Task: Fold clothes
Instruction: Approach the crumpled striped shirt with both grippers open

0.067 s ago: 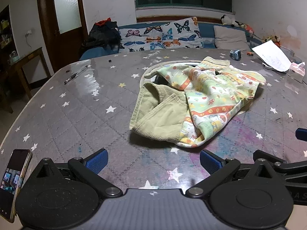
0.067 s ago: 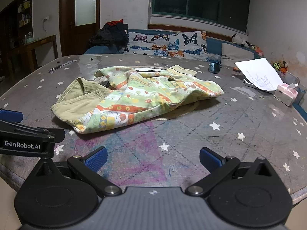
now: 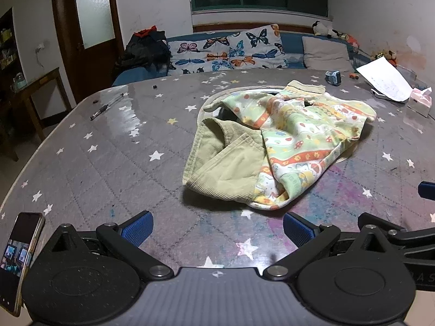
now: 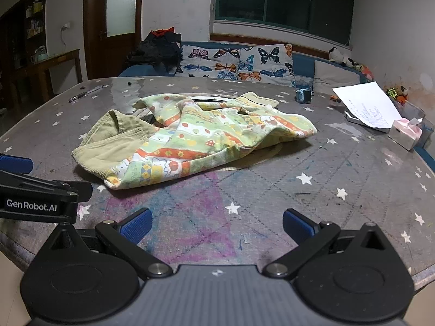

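Almost nothing has been moved since the earlier frame; in the left wrist view the garment (image 3: 274,146) is found a touch nearer the lower edge and slightly right of where it was, so a very small drift of the left claw (image 3: 216,226) toward the cloth is judged; the phone (image 3: 19,258) at the lower left keeps its place at the frame edge; the claw is held wide, with nothing between the blue pads (image 3: 137,226); the garment is left crumpled at the middle of the bench (image 3: 108,163), well apart from the pads, its printed lining turned out over the olive corduroy; a blue tip of the right claw is seen at the far right edge.

In the right wrist view the same near-stillness is noted; the garment (image 4: 195,141) sits in all but the same place as before, and the paper (image 4: 367,104), tissue pack (image 4: 405,133) and pen (image 4: 85,92) are unshifted; the right claw (image 4: 216,225) is likewise spread wide and empty, short of the cloth; the left claw's arm is seen at the left edge, beside the olive corner.

For the task this is judged to mean that folding is not yet begun: no edge is gripped, the cloth is unspread, and both claws seem poised for a first reach toward the near hem.
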